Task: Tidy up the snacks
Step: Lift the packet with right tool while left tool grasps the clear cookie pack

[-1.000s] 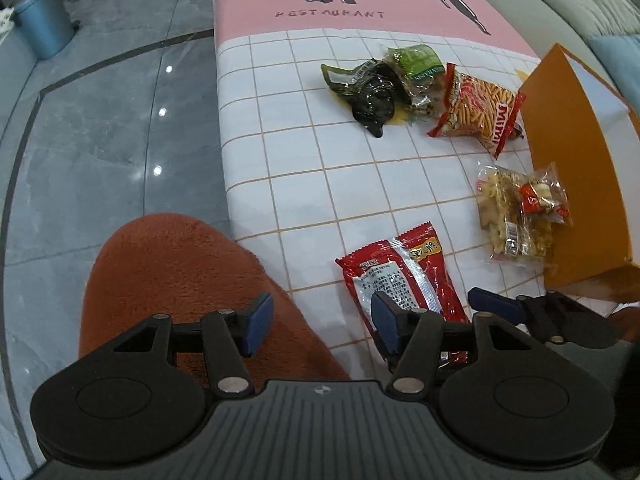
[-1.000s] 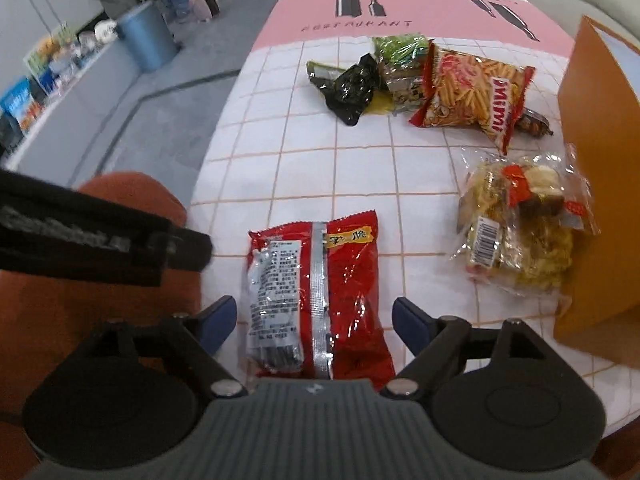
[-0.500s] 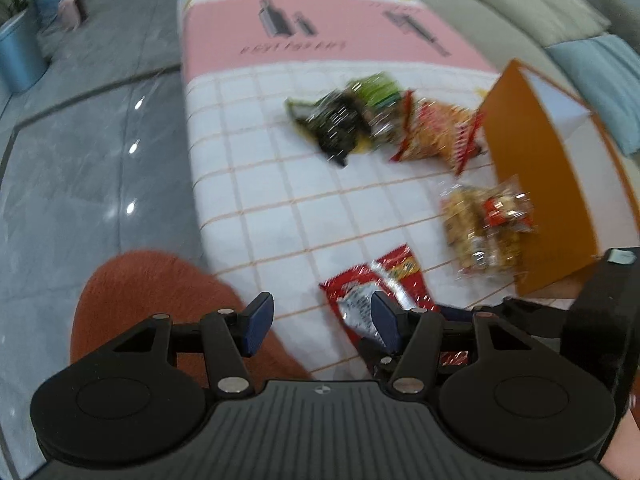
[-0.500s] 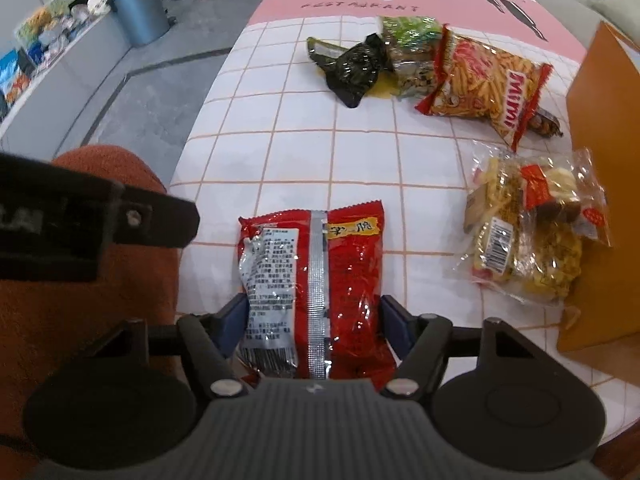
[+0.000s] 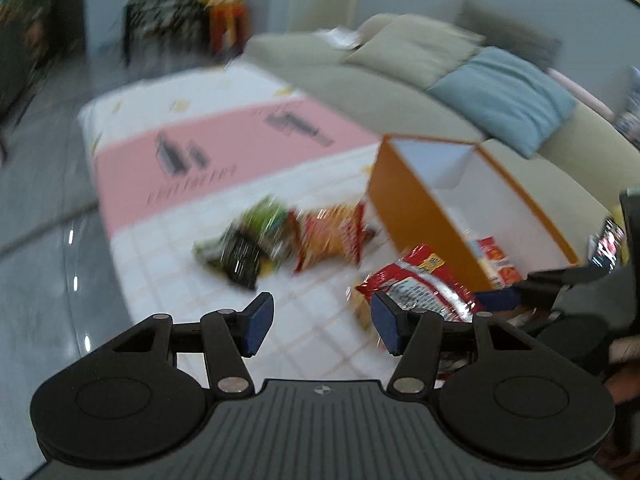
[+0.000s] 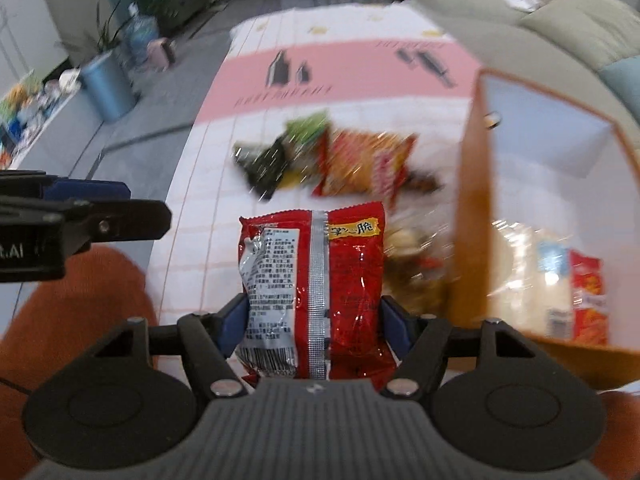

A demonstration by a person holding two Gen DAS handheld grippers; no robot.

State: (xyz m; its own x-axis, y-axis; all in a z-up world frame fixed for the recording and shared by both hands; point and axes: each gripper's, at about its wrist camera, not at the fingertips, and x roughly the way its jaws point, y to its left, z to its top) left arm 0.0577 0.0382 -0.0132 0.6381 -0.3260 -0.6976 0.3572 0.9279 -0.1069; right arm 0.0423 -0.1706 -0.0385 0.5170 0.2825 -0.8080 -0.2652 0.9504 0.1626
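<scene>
My right gripper (image 6: 314,326) is shut on a red snack packet (image 6: 316,280) and holds it up off the table, just left of the orange box (image 6: 470,220). The packet also shows in the left wrist view (image 5: 416,280), next to the box (image 5: 416,216). My left gripper (image 5: 322,326) is open and empty above the table. An orange chips bag (image 6: 364,164), a green packet (image 6: 306,126) and a black packet (image 6: 262,166) lie in a blurred cluster farther back. A clear bag of mixed snacks (image 6: 416,264) lies against the box wall.
The box holds a white packet (image 6: 552,288) and a red one (image 6: 588,300). The table (image 6: 208,240) has a white grid and pink cloth. A rust-coloured stool (image 6: 76,312) is at the near left. A grey sofa (image 5: 400,80) runs behind the table.
My right gripper has closed on the red packet and lifted it off the table toward the box. Both views have swung up and to the right; the left gripper stays open.
</scene>
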